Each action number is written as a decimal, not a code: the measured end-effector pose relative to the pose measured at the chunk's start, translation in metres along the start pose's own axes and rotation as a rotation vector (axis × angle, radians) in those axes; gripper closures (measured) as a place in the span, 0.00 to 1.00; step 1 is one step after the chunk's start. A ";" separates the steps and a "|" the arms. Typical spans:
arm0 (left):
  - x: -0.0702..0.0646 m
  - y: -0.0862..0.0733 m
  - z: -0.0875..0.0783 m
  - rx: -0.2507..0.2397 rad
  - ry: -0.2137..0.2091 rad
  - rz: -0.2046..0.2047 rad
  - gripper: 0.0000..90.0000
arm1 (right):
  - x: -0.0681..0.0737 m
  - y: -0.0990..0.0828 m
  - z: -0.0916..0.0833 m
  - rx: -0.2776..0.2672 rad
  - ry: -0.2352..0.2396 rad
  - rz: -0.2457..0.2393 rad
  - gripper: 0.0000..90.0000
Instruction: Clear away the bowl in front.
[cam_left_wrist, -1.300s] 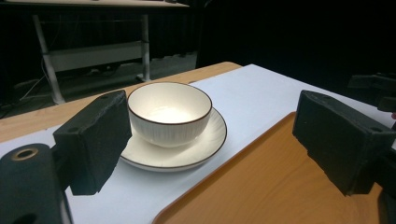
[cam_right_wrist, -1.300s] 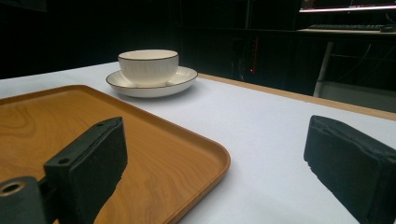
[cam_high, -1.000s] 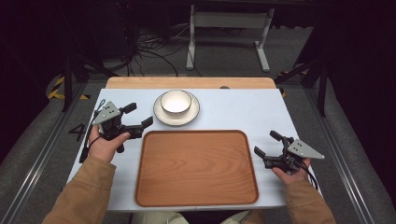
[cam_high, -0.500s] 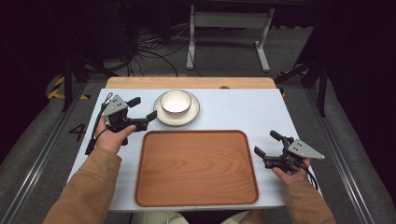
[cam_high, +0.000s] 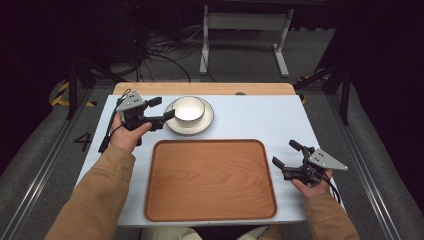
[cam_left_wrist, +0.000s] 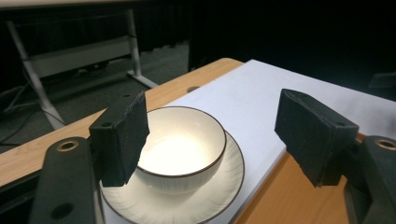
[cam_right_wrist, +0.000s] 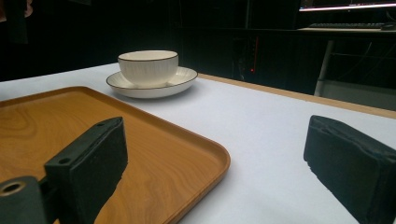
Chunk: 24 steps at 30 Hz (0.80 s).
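The table (cam_high: 260, 120) is a matte pale-blue sheet with a strip of bare wood along its far edge, and most of its near half is taken up by a rounded-corner wooden tray (cam_high: 210, 179), smooth, orange-brown, with a raised lip and visible grain. Beyond the tray sits a round white saucer (cam_high: 206, 122) with a thin dark rim and fine ribbing, and on it a white bowl (cam_high: 189, 107), empty and glossy inside. The right gripper view shows the bowl's outer wall ribbed as well, which the high view cannot. The left gripper (cam_high: 159, 111) is held just beside the saucer, its padded black jaws spread wide; in the left gripper view the bowl (cam_left_wrist: 180, 147) and saucer (cam_left_wrist: 219, 184) sit in the gap between those jaws, nearer the left-hand pad, and touching cannot be told. The right gripper (cam_high: 286, 155) rests off the tray's right edge, jaws spread with nothing between them; one jaw lies over the tray's corner (cam_right_wrist: 154, 154), the other over bare table (cam_right_wrist: 261, 140).
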<state>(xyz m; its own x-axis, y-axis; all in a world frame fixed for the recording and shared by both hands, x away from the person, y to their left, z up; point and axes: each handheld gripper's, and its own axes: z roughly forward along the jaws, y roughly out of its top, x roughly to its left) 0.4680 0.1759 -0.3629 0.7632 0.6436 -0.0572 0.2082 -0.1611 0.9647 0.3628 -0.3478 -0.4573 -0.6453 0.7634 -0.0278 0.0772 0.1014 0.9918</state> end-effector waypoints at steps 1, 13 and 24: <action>0.001 0.003 0.005 0.004 -0.011 -0.005 0.29 | 0.000 0.000 0.000 0.000 0.000 0.002 0.08; 0.017 0.004 0.035 0.078 0.161 -0.016 0.20 | 0.000 0.000 0.000 -0.002 0.000 0.005 0.08; 0.025 0.005 0.065 0.143 0.196 -0.087 0.28 | 0.000 0.000 0.000 -0.005 0.000 0.008 0.08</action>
<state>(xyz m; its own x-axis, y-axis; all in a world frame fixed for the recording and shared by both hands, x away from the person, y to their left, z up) 0.5277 0.1427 -0.3760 0.6082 0.7903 -0.0743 0.3632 -0.1938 0.9113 0.3627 -0.3484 -0.4574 -0.6451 0.7639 -0.0201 0.0785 0.0925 0.9926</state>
